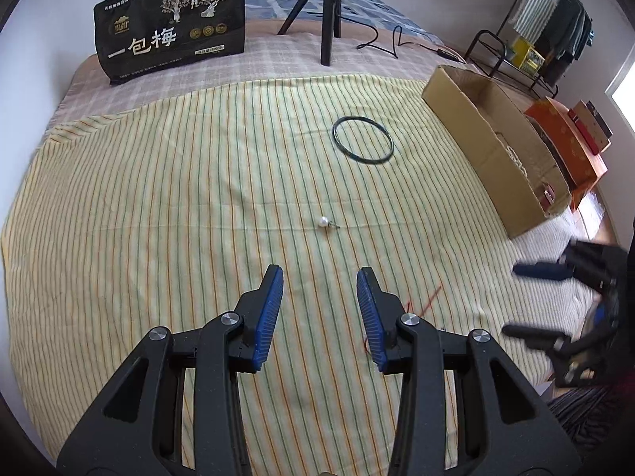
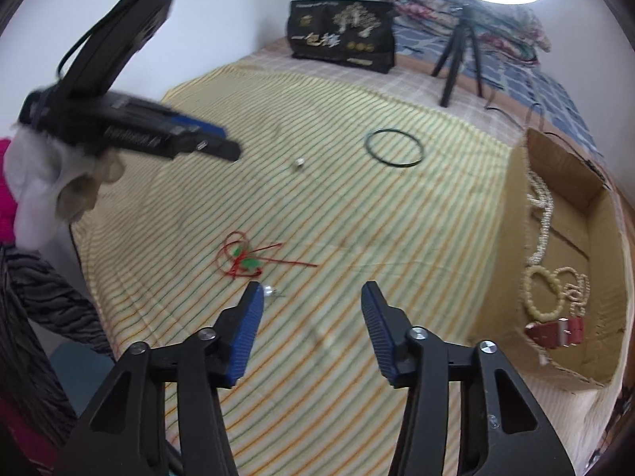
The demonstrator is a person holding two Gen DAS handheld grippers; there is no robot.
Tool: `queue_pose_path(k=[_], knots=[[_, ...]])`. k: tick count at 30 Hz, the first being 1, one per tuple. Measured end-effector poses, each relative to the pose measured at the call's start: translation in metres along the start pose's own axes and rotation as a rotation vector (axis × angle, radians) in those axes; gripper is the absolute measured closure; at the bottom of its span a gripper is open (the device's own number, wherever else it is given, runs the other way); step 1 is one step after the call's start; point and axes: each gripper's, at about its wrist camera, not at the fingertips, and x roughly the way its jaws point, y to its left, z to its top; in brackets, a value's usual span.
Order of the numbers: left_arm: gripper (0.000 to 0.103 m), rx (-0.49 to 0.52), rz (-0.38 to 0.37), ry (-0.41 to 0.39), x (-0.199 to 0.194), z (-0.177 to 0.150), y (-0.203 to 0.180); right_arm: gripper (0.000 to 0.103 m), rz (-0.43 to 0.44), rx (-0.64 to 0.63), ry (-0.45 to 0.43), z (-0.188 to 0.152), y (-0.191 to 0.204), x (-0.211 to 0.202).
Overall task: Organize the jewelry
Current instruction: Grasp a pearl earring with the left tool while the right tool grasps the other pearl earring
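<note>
Left hand-held gripper [image 1: 319, 277]: jaws spread, nothing between them, above the striped bed cover [image 1: 158, 218]
Right hand-held gripper [image 2: 311, 291]: jaws apart, empty
Pearl earring [image 1: 324, 222]: just ahead of left fingertips
Dark bangle [image 1: 363, 141]: farther off
Cardboard box [image 2: 595, 238]: holds bead strands [image 2: 541, 214]

Ahead of you the striped cloth [image 1: 158, 218] lies open; only the pearl earring [image 1: 324, 222], dark bangle [image 1: 363, 141] and red cord [image 2: 246, 260] dot it. The cardboard box [image 1: 476, 135] walls the right side, the tripod [image 1: 327, 12] the far edge.
</note>
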Motion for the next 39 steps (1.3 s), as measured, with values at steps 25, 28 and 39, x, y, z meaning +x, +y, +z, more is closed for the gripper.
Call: queue_pose_path(k=[25, 28, 39], knots=[[0.064, 0.085, 0.047, 0.043, 0.063, 0.025, -0.011, 0.076, 0.042, -0.142, 0.124, -0.001, 0.027, 0.058], [0.064, 0.095, 0.051, 0.048, 0.067, 0.026, -0.012, 0.077, 0.038, -0.146, 0.123, -0.001, 0.026, 0.058], [0.075, 0.122, 0.063, 0.045, 0.076, 0.029, -0.02, 0.084, 0.036, -0.132, 0.124, -0.001, 0.024, 0.06]])
